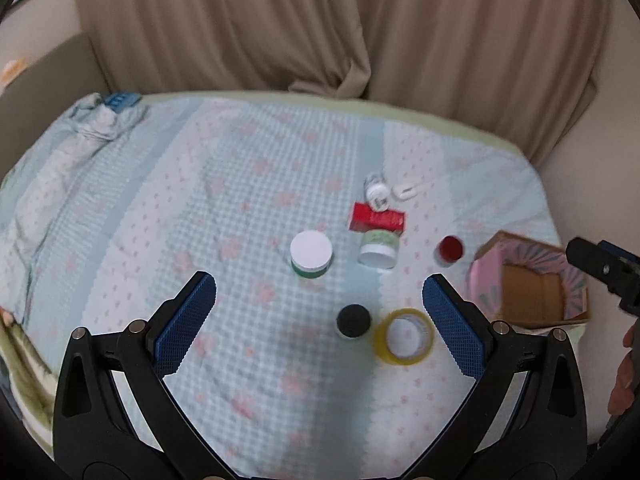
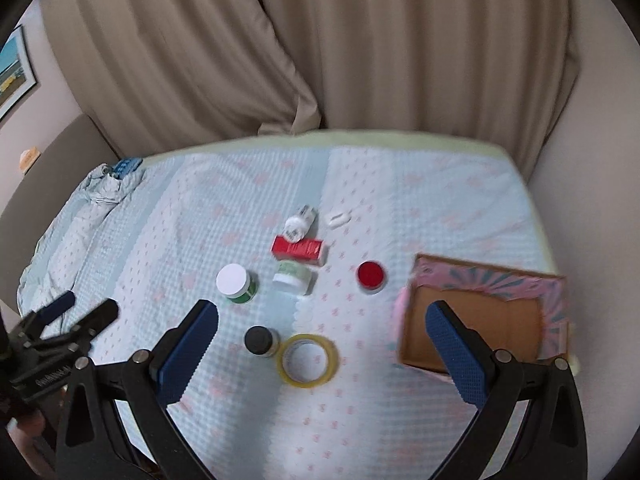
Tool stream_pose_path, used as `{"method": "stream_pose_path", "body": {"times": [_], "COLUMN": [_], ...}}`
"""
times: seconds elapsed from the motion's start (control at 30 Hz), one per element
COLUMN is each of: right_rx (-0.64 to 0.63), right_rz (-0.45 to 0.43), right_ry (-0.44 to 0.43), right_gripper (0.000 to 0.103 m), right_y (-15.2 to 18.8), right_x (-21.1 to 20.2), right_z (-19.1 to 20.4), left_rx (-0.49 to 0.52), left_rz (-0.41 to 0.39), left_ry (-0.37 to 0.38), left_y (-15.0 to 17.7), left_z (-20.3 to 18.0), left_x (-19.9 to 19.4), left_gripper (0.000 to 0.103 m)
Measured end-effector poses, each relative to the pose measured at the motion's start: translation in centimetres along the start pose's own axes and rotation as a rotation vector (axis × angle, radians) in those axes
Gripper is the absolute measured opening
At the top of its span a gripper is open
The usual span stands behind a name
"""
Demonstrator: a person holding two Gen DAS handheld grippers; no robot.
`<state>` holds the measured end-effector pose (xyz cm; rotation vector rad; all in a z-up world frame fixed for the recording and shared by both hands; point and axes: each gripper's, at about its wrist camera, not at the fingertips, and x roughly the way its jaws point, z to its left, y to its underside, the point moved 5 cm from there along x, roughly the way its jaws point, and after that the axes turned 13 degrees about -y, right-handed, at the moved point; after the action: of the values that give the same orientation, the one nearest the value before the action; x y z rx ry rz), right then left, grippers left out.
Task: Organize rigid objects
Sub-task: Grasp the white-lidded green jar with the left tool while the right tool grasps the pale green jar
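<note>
Small items lie on a bed with a pale blue checked cover. There is a green jar with a white lid [image 1: 311,254] [image 2: 236,282], a black-capped bottle [image 1: 353,321] [image 2: 261,341], a yellow tape roll [image 1: 404,336] [image 2: 309,360], a red box [image 1: 378,220] [image 2: 299,249], a tipped white-and-green tub [image 1: 378,249] [image 2: 293,277], a red-lidded jar [image 1: 451,249] [image 2: 372,276] and a white bottle [image 1: 377,191] [image 2: 298,224]. A pink open cardboard box [image 1: 532,284] [image 2: 488,316] sits at the right edge. My left gripper [image 1: 319,312] is open above the bottle and tape. My right gripper [image 2: 322,340], also open and empty, hovers near the tape.
A small white oblong item [image 1: 406,191] [image 2: 339,219] lies beyond the red box. Crumpled bedding [image 1: 96,124] [image 2: 110,186] is bunched at the far left corner. Beige curtains [image 1: 360,28] hang behind the bed. A hand [image 1: 624,380] shows at the right edge.
</note>
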<state>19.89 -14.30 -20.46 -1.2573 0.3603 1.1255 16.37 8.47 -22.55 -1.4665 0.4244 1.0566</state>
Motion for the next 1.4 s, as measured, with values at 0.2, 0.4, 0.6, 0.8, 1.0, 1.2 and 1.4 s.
{"method": "stream_pose_path", "body": {"times": [0.2, 0.4, 0.6, 0.8, 1.0, 1.2, 1.4], "right_rx": [0.105, 0.208, 0.315, 0.387, 0.423, 0.491, 0.480], "right_rz": [0.099, 0.204, 0.348, 0.441, 0.477, 0.489, 0.489], "right_ry": [-0.019, -0.033, -0.060, -0.078, -0.068, -0.086, -0.083], "right_gripper": [0.103, 0.103, 0.103, 0.103, 0.093, 0.069, 0.067], "right_y": [-0.7, -1.1, 0.0, 1.1, 1.6, 2.1, 1.9], "right_x": [9.7, 18.5, 27.7, 33.5, 36.1, 37.4, 37.6], "right_z": [-1.3, -2.9, -5.0, -6.3, -6.6, -7.1, -7.0], "left_rx": [0.066, 0.112, 0.141, 0.168, 0.158, 0.177, 0.207], "left_rz": [0.075, 0.170, 0.251, 0.266, 0.274, 0.264, 0.232], "left_ry": [0.015, 0.039, 0.048, 0.058, 0.077, 0.071, 0.067], "left_y": [-0.1, 1.2, 3.0, 3.8, 4.2, 4.1, 4.1], "left_z": [-1.2, -2.3, -3.7, -5.4, -6.2, -6.6, -6.8], "left_x": [10.1, 19.4, 26.6, 30.8, 32.8, 33.7, 33.7], "left_gripper": [0.102, 0.102, 0.102, 0.102, 0.086, 0.071, 0.069]}}
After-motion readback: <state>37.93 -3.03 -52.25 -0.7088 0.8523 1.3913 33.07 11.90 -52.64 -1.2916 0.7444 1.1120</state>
